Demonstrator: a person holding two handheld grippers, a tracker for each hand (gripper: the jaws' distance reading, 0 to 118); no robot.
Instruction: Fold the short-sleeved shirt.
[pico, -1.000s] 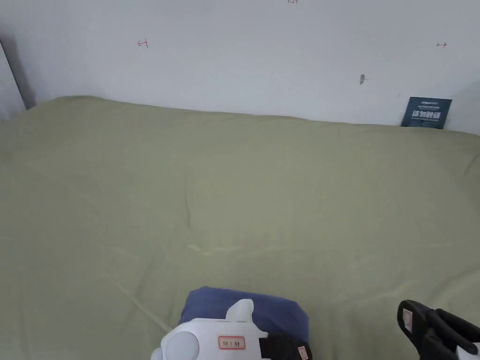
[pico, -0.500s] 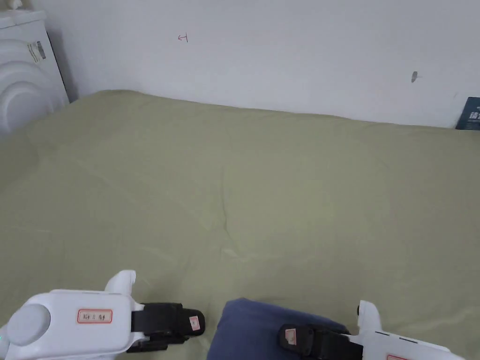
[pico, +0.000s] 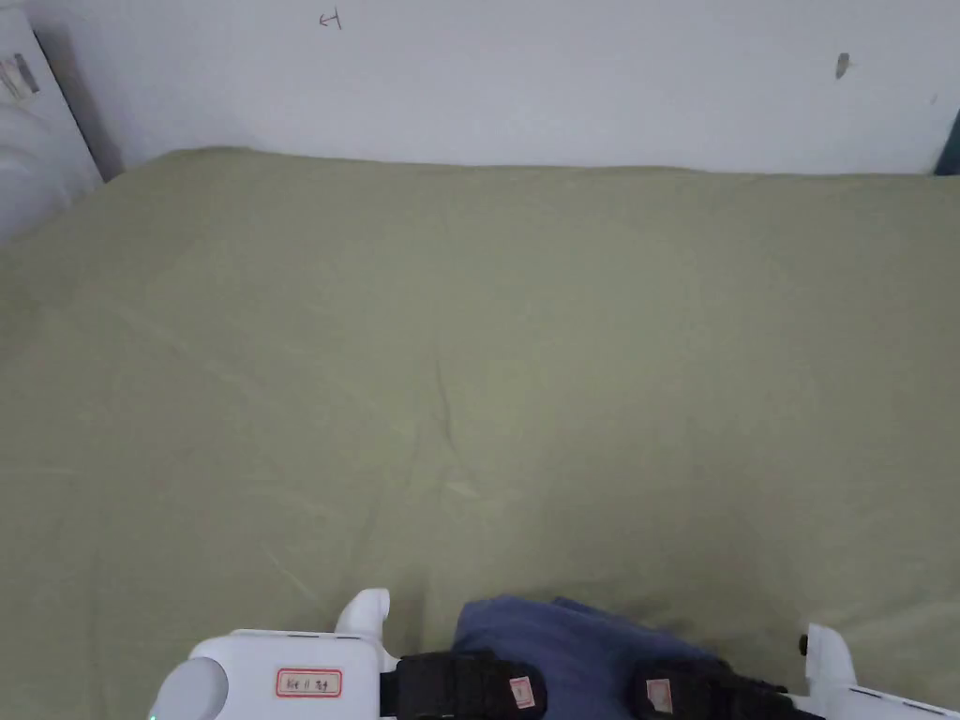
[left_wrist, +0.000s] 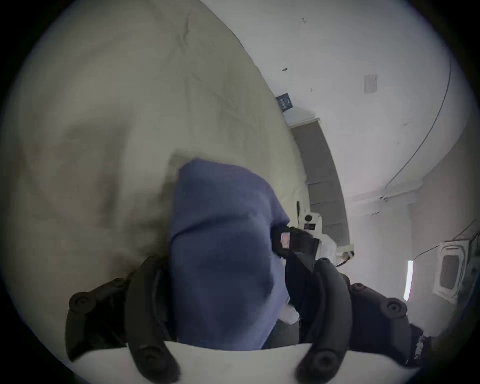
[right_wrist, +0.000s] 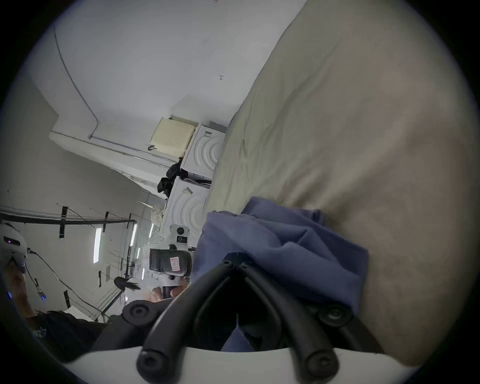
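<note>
The shirt (pico: 572, 647), a blue short-sleeved one, sits bunched at the near edge of the bed (pico: 469, 375), close to the person's body, with loose folds rather than flat panels. In the left gripper view it hangs as a thick soft column running between that gripper's two jaws, which stand wide apart on either side of it; whether either jaw actually touches the cloth I cannot tell. The left gripper (pico: 487, 684) comes in from the shirt's left side, low and level with the bed. The right gripper (pico: 680, 694) reaches in from the opposite side, and in its own view the jaw tips meet at a point with blue cloth (right_wrist: 272, 246) draped over and just past them, so it looks pinched onto a fold of the shirt. That pairing makes sense to me: one side holds an edge while the other settles around the bulk, likely to lift and spread the shirt out on the green sheet, which lies bare and broad beyond it toward the white wall (pico: 562, 84). Folding proper seems barely begun. A white appliance (pico: 28, 141) stands at the bed's far left corner, well clear of the work
</note>
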